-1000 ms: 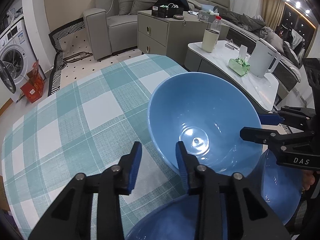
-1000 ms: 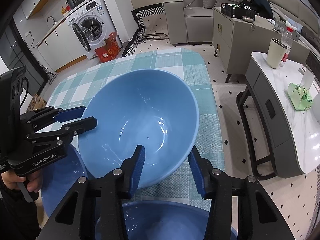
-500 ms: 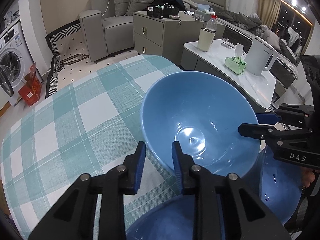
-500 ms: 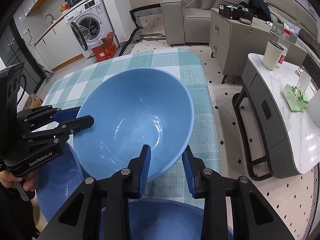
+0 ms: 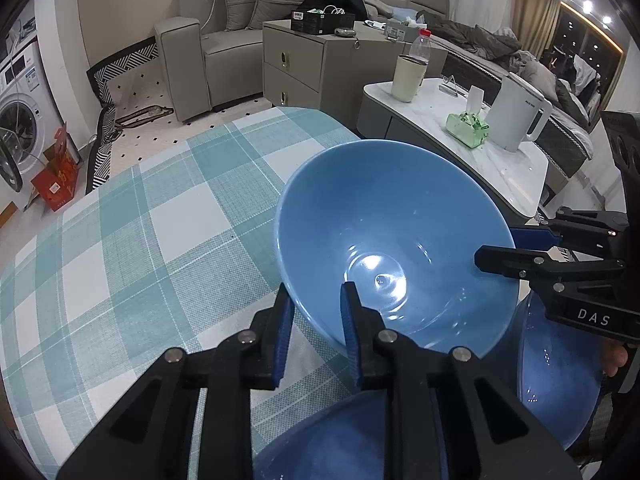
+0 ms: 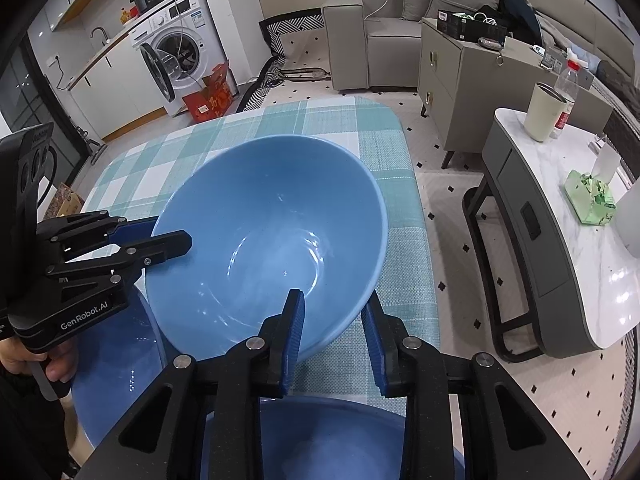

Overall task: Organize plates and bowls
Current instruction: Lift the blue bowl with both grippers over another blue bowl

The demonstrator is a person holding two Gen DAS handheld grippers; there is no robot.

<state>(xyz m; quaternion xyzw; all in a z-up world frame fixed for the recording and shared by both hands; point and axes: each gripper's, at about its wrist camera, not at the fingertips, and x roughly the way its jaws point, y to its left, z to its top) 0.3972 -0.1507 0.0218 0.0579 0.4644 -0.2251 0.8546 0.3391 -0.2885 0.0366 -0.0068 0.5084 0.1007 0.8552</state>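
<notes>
A large blue bowl point(image 5: 392, 220) point(image 6: 264, 208) hangs between both grippers over the green checked tablecloth point(image 5: 160, 240). My left gripper point(image 5: 316, 292) point(image 6: 168, 232) is shut on its near rim, one pad inside and one outside. On the opposite rim, my right gripper point(image 6: 333, 300) point(image 5: 498, 246) straddles the wall, its jaws still closing and its pads against the bowl. Two more blue bowls lie under the grippers: one point(image 5: 340, 440) at the left view's bottom edge, and another point(image 5: 560, 380) beside it.
A white marble side table point(image 5: 508, 168) stands to the right with a kettle point(image 5: 520, 116), a cream cup point(image 5: 408, 78) and a green tissue pack point(image 5: 468, 128). A grey cabinet point(image 5: 320, 64), a sofa and a washing machine point(image 6: 180, 56) stand beyond the table.
Both grippers' jaws have narrowed onto the bowl's rim from wide apart. The bowl and both hands stay almost where they were.
</notes>
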